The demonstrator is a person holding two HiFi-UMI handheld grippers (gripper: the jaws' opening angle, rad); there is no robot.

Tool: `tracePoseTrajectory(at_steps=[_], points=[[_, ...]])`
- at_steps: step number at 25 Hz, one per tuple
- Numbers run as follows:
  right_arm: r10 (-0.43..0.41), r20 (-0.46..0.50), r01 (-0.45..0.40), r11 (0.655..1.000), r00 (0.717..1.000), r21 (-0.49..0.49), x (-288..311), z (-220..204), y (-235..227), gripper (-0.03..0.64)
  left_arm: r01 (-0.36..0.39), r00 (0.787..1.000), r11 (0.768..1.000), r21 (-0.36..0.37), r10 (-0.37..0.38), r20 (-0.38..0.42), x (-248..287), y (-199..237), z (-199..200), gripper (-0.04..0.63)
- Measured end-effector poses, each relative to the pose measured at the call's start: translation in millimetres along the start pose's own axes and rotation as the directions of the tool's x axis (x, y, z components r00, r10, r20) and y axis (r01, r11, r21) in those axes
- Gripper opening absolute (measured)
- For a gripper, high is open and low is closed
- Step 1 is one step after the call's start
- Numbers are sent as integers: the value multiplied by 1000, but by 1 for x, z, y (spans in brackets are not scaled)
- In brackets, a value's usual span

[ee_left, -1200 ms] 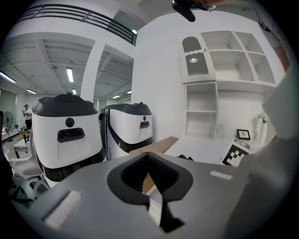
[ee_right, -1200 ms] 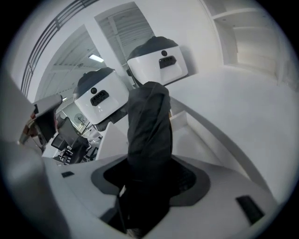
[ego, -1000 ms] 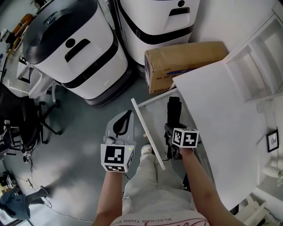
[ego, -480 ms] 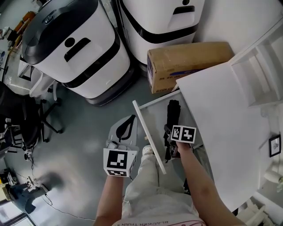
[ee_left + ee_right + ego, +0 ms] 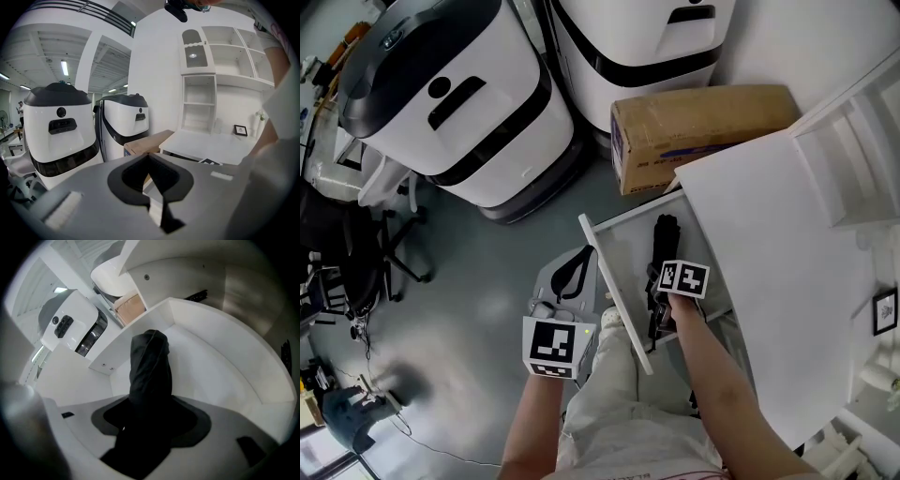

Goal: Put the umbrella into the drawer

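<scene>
A black folded umbrella (image 5: 664, 238) lies lengthwise in the open white drawer (image 5: 628, 230), under the edge of the white desk top (image 5: 769, 244). My right gripper (image 5: 660, 279) points steeply down into the drawer and is shut on the umbrella's near end. In the right gripper view the umbrella (image 5: 149, 364) runs out from between the jaws of the right gripper (image 5: 145, 416) over the drawer's white bottom (image 5: 206, 366). My left gripper (image 5: 579, 255) hangs outside the drawer's front panel (image 5: 615, 292), above the floor. In its own view the left gripper (image 5: 150, 157) is shut and holds nothing.
Two large white-and-black machines (image 5: 459, 103) (image 5: 628, 37) stand beyond the drawer, with a cardboard box (image 5: 703, 127) on the floor beside them. A white shelf unit (image 5: 853, 141) sits on the desk. An office chair (image 5: 356, 253) is at the left. The person's legs are below the drawer front.
My right gripper has sunk lower into the drawer with the umbrella still in it. The left gripper has dropped slightly beside the drawer front.
</scene>
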State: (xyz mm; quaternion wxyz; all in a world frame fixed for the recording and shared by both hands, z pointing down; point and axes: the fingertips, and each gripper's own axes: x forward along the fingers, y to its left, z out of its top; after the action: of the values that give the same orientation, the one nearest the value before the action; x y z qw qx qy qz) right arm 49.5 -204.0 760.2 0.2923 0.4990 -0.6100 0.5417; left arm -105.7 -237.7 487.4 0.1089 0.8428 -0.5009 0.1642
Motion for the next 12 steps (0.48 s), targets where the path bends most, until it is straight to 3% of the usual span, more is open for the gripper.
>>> tracePoseTrajectory(at_steps=[12], points=[[-81,24,82,996,996,-30,22,6,-5,256,19,999,1000,-5,-19,-26,4,3,-12,9]])
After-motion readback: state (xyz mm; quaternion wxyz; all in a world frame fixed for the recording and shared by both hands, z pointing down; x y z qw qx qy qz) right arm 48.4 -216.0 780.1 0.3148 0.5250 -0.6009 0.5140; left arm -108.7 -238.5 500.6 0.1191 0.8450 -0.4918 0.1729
